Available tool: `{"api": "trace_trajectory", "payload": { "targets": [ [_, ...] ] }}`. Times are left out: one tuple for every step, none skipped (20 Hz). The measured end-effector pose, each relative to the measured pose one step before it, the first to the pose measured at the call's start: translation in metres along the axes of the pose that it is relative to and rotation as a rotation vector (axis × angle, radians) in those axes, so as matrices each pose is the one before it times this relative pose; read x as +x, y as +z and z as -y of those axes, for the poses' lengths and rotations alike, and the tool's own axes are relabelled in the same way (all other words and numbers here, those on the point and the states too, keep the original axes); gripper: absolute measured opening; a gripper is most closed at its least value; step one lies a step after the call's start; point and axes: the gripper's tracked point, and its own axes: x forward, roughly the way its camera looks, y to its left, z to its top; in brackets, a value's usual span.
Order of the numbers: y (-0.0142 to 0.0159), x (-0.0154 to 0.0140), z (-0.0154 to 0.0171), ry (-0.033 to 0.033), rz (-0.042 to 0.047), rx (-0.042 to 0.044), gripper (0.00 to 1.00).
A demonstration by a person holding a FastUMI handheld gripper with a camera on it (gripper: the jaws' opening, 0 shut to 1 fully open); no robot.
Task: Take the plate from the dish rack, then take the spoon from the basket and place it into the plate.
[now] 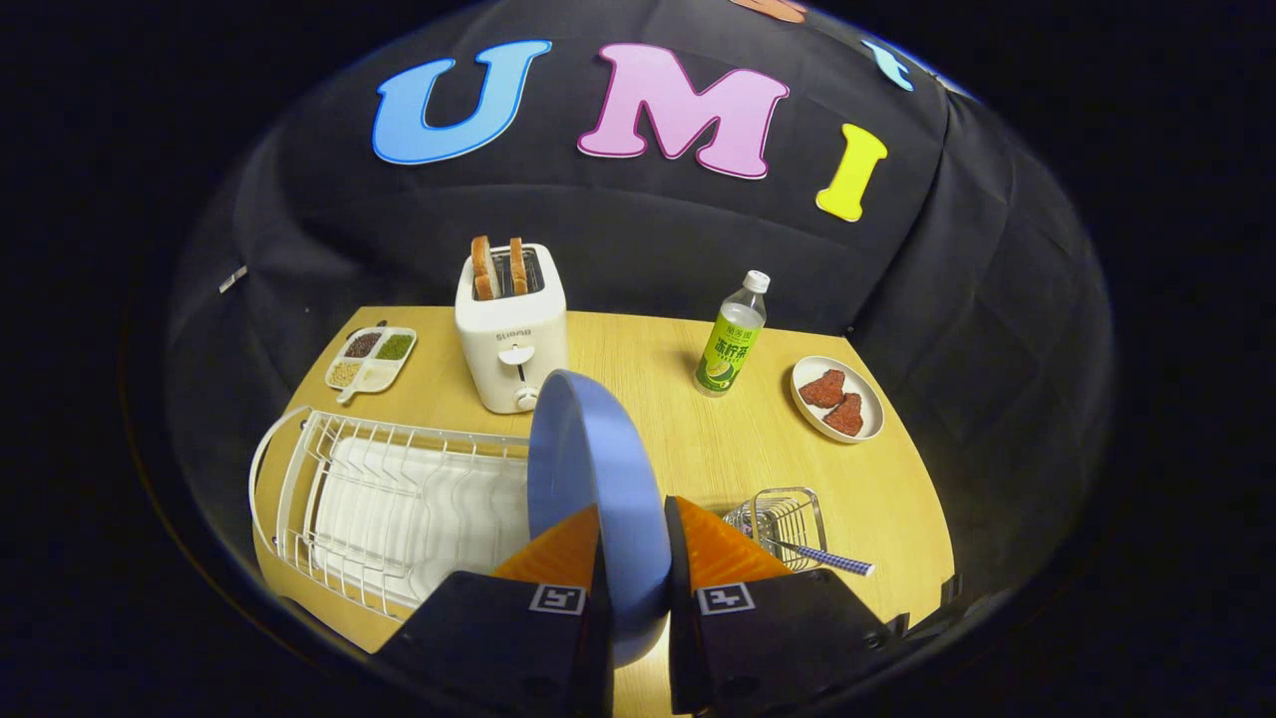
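Blue plate (596,489) stands on edge, clamped between both fingers of the gripper (634,538), which is held above the wooden table (688,439) and pitched down toward it. White dish rack (394,504) lies just beside the fingers on one side; on the other, the wire basket (783,519) holds the spoon (827,558), handle poking out.

The camera rides on the gripper (634,558), looking forward and down along its fingers from above the table's (698,439) near edge, close to the plate (588,469), facing the booth's wall.
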Motion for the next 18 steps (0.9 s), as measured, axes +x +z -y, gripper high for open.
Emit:
{"api": "trace_trajectory", "payload": {
  "targets": [
    [0.00264, -0.00509, 0.00208, 0.01410, 0.00941, 0.01777, 0.26],
    [0.00233, -0.00686, 0.00181, 0.01951, 0.00682, 0.02282, 0.26],
    [0.00216, -0.00686, 0.00117, 0.02170, 0.00391, 0.02265, 0.26],
    [0.00136, -0.00643, 0.00165, 0.02367, 0.00378, 0.02168, 0.26],
    [0.00098, -0.00729, 0.00101, 0.02856, 0.00446, 0.01556, 0.26],
    [0.00169, -0.00746, -0.00082, 0.03559, 0.00740, 0.01042, 0.26],
    [-0.00002, -0.00804, -0.00083, 0.03870, 0.00376, 0.00650, 0.26],
    [-0.00204, -0.00904, 0.00058, 0.03454, 0.00119, 0.00761, 0.26],
    [-0.00153, -0.00892, -0.00008, 0.03235, 0.00403, 0.00284, 0.26],
    [-0.00237, -0.00877, 0.00207, 0.02339, 0.00368, -0.00297, 0.26],
    [-0.00324, -0.00859, 0.00554, 0.00680, 0.00167, -0.00344, 0.26],
    [-0.00602, -0.00988, 0.00724, 0.00246, -0.00534, -0.00229, 0.26],
    [-0.00579, -0.00771, 0.00560, 0.00492, -0.00899, -0.00252, 0.26],
    [-0.00703, -0.00695, 0.00580, 0.00591, -0.00787, 0.00243, 0.26],
    [-0.00794, -0.00780, 0.00652, 0.01047, -0.01305, 0.00537, 0.26],
    [-0.00960, -0.00739, 0.00528, 0.01266, -0.01825, 0.01357, 0.25],
    [-0.01048, -0.00700, 0.00566, 0.01334, -0.01935, 0.02078, 0.25],
    [-0.01186, -0.00670, 0.00645, 0.01441, -0.02411, 0.02464, 0.26]
  ]
}}
